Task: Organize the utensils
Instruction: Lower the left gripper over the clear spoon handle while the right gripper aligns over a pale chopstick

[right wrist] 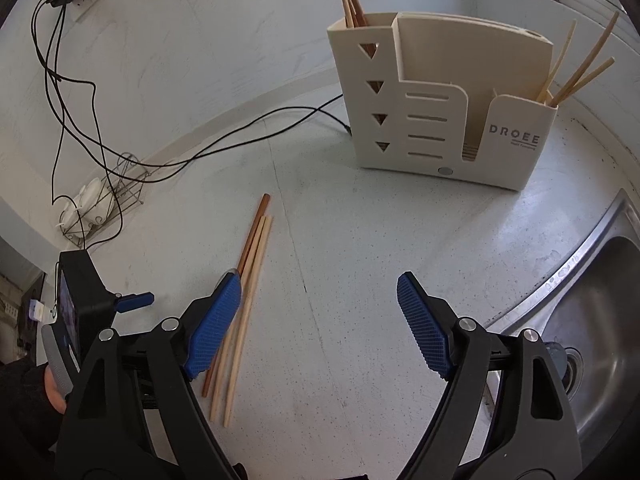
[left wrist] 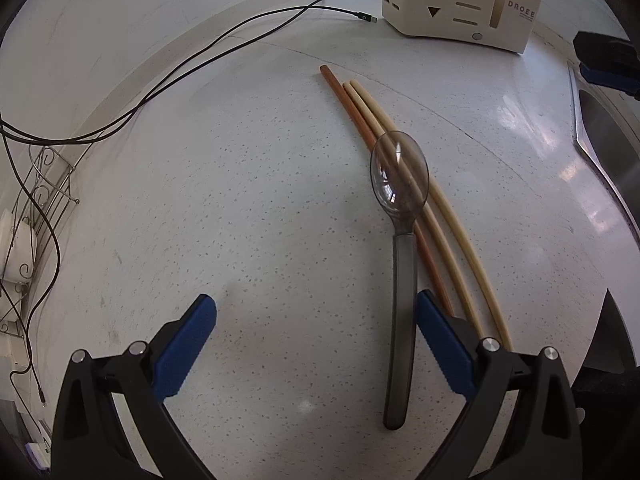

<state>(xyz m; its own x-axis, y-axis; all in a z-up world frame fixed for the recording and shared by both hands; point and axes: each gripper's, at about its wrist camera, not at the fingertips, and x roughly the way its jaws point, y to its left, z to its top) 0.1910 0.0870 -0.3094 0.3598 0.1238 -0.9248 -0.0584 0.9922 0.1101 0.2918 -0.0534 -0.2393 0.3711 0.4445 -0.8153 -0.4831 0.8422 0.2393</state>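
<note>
A translucent grey spoon (left wrist: 400,208) lies on the white counter, its bowl resting across three loose chopsticks (left wrist: 404,152), one reddish-brown and two pale. My left gripper (left wrist: 316,304) is open just above the counter, and the spoon's handle runs close along the inside of its right finger (left wrist: 440,336). My right gripper (right wrist: 318,280) is also open with nothing between its fingers; the chopsticks (right wrist: 250,280) pass beside and under its left finger (right wrist: 216,324), which hides the spoon. The cream utensil holder (right wrist: 440,120) stands behind, with brown and pale chopsticks upright in it.
A steel sink (right wrist: 600,300) borders the counter on the right. Black cables (left wrist: 180,68) trail along the back wall to a wire rack (right wrist: 104,204) with white cups at the left. The left gripper's body (right wrist: 80,300) shows at the right wrist view's left edge.
</note>
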